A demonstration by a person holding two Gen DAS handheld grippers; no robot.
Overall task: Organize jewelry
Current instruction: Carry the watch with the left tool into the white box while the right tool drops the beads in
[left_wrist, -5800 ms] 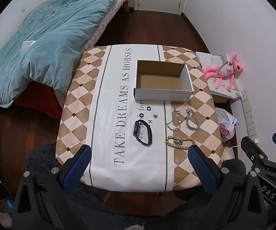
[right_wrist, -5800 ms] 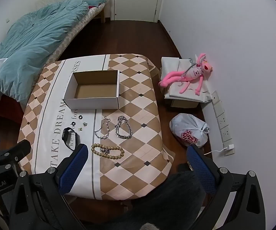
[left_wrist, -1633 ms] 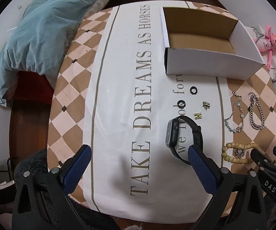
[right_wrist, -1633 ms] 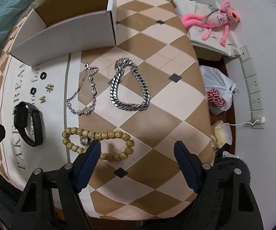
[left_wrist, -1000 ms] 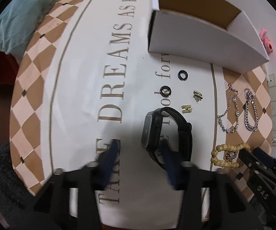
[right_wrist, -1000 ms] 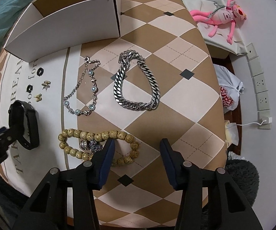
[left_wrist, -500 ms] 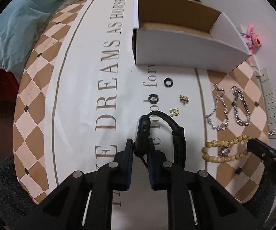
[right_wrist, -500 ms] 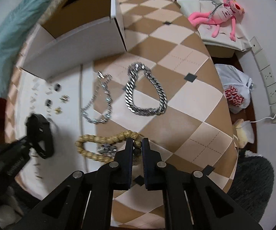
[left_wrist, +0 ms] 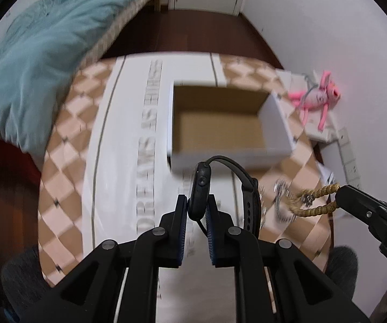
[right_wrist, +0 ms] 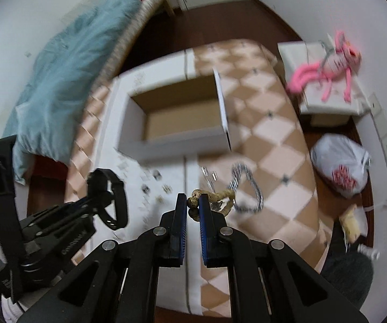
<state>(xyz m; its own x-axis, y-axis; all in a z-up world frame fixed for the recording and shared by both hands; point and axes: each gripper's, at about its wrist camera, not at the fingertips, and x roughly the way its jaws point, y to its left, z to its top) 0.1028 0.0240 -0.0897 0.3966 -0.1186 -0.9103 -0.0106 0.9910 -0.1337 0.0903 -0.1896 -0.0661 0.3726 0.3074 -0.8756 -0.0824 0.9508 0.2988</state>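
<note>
My left gripper (left_wrist: 196,206) is shut on the body of a black smartwatch (left_wrist: 202,188), whose strap loops out to the right, lifted off the table. My right gripper (right_wrist: 193,206) is shut on a tan wooden bead bracelet (right_wrist: 220,196), which hangs off to the right above the cloth; the same bead bracelet (left_wrist: 316,202) shows at the right of the left wrist view. An open white cardboard box (left_wrist: 220,123) stands ahead, and the box (right_wrist: 177,118) is empty inside. A silver chain (right_wrist: 248,188) and a thin beaded chain (right_wrist: 208,173) lie on the table below.
The table wears a checkered cloth (left_wrist: 67,145) with printed lettering. Small rings and earrings (right_wrist: 155,180) lie near the box front. A bed with a teal duvet (left_wrist: 32,53) is at left; a pink plush toy (right_wrist: 325,72) and a white bag (right_wrist: 341,167) sit right.
Both grippers closed, the left on the watch and the right on the bead bracelet, then rose with them off the table. The view has tilted up toward the box.
</note>
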